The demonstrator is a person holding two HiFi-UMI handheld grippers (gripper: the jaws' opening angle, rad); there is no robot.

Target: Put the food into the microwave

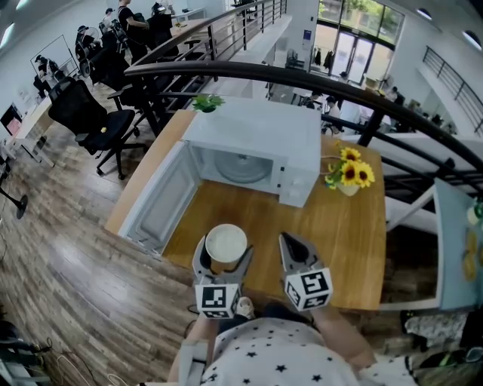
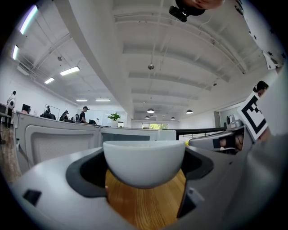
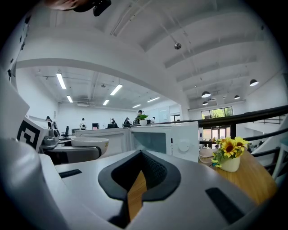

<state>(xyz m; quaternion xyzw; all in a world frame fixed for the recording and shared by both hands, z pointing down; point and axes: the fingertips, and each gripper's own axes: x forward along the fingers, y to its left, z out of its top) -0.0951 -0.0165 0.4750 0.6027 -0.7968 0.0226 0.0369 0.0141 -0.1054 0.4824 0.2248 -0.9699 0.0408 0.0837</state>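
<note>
Pinched between jaws of left gripper [image 1: 224,255]: white bowl [image 1: 226,244], over wooden table [image 1: 347,234], before open microwave [image 1: 256,147]. Probably ceramic: stiff, smooth, breakable, fairly heavy; best gripped on opposite walls, level. Right gripper [image 1: 294,249] empty, jaws nearly together. Sunflower pot [image 1: 349,177] beside microwave; office beyond railing [image 1: 302,79].

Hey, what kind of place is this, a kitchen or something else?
Probably an open-plan office, not a kitchen. Black office chairs and people at desks fill the background, a dark railing runs past, and the microwave simply sits on a wooden table.
</note>
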